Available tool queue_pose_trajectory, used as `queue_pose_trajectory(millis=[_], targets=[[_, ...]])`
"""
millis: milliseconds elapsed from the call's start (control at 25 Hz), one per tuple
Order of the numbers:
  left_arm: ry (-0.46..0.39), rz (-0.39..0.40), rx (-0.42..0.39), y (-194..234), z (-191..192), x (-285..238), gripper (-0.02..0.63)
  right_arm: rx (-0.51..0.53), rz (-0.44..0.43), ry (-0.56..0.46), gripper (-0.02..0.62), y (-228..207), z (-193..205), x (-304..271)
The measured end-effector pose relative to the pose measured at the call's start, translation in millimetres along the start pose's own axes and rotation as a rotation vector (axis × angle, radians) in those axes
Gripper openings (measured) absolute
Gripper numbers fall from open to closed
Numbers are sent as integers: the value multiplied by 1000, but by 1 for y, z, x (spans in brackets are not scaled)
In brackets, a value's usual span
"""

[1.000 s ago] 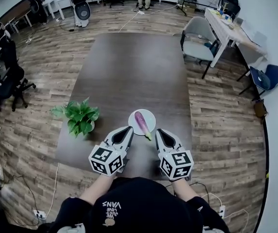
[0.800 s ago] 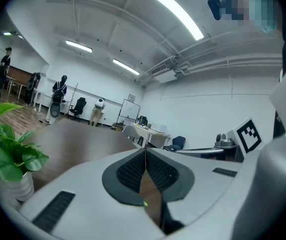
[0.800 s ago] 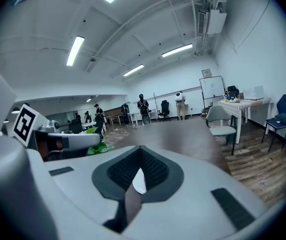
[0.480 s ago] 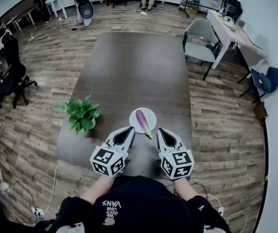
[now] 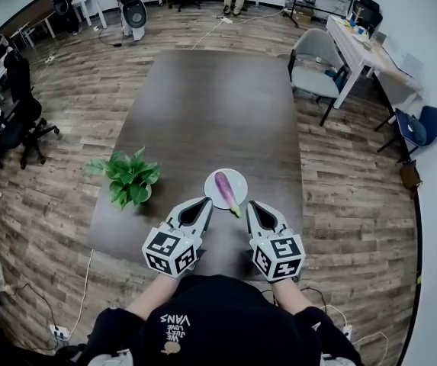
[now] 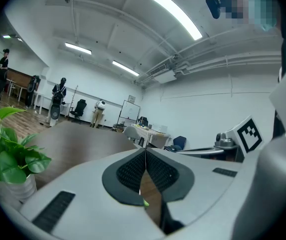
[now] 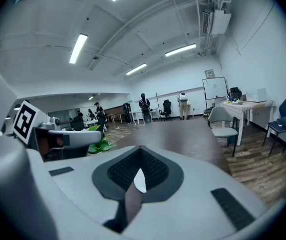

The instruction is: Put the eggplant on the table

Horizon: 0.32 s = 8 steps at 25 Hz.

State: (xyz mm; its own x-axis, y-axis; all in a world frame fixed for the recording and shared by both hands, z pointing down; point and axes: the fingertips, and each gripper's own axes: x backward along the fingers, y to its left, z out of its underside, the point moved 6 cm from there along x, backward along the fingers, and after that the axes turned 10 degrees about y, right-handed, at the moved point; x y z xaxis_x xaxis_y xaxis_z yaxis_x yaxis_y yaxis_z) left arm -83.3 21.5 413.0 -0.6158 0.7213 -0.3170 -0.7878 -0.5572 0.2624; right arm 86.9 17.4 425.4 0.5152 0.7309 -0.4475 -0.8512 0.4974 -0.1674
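Note:
A purple eggplant (image 5: 225, 188) with a green stem lies on a small white plate (image 5: 213, 183) near the front edge of the dark brown table (image 5: 203, 105). My left gripper (image 5: 202, 205) hovers just left of the plate's near side, its jaws closed tip to tip with nothing between them. My right gripper (image 5: 253, 207) sits just right of the plate, also shut and empty. In the left gripper view the left gripper's (image 6: 145, 151) pads meet. In the right gripper view the right gripper (image 7: 140, 148) shows a white sliver of plate (image 7: 139, 180) below its tips.
A potted green plant (image 5: 129, 178) stands on the table's left edge, close to my left gripper, and shows as leaves (image 6: 8, 154) in the left gripper view. A grey chair (image 5: 315, 59) stands beyond the table's right side. Wood floor surrounds the table.
The head view has shifted slightly. Both grippers stay shut in the same places beside the plate, and the eggplant has not moved.

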Motion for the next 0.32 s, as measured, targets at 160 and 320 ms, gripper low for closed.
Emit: queue_pose_trajectory(millis=[160,320], targets=[[1,-2,4,2,1,-1,15,-2,1,3,18,0,1,-2],[2,-2,11,5,2,-2,15,-5,2,6,18,-1,1,-5]])
